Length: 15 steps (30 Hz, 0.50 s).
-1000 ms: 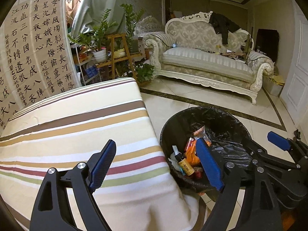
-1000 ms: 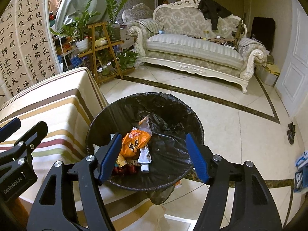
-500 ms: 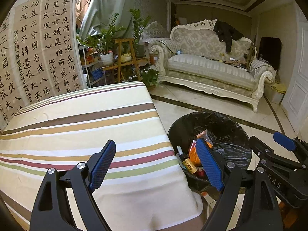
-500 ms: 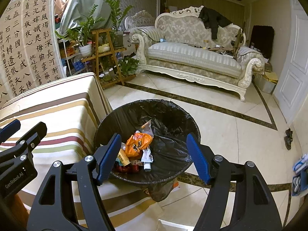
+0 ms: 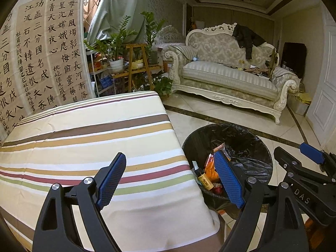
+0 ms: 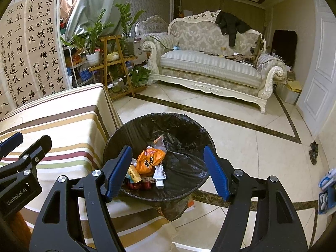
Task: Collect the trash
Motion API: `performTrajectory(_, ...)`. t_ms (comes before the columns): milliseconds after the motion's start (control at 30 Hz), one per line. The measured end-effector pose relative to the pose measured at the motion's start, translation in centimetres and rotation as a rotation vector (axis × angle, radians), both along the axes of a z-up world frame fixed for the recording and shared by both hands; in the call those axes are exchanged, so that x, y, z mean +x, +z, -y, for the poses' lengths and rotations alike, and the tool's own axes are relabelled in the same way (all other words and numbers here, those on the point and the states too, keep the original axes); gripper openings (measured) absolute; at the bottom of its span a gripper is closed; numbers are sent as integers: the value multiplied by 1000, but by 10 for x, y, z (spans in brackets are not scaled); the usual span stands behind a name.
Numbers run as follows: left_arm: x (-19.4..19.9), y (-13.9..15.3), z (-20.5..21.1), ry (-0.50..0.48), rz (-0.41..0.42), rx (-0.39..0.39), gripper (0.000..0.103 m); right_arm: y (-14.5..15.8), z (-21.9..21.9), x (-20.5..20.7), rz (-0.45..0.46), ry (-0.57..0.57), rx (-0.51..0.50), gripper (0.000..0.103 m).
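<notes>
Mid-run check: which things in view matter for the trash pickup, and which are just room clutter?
Job:
- trash bin, black liner
- orange wrapper, small bottle and tube, already in the bin
- left gripper, open, nothing held
- right gripper, open, nothing held
- striped table

Just lying about:
- sofa
- black jacket
- potted plants
- calligraphy hanging

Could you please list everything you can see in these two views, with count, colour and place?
Trash bin: one, black liner, on floor beside table.
Snack bag: one, orange, inside bin.
Tube: one, white, inside bin.
Small bottle: one, dark with yellow label, inside bin.
Table: one, striped cloth, left.
Sofa: one, cream, far wall.
Jacket: one, black, on sofa back.
Potted plants: several, green, wooden stand.
Calligraphy scroll: one, beige, left wall.
Left gripper: jaws open, empty.
Right gripper: jaws open, over bin.
</notes>
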<state>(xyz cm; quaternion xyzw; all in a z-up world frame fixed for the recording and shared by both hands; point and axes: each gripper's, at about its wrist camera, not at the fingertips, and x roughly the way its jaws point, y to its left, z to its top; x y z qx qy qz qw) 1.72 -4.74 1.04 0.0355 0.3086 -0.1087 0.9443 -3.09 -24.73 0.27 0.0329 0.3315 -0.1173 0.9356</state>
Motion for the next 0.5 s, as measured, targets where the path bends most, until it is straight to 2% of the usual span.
performTrajectory(500,-1,-5,3,-2,-17,-2,83,0,1,0,-2,1,1,69)
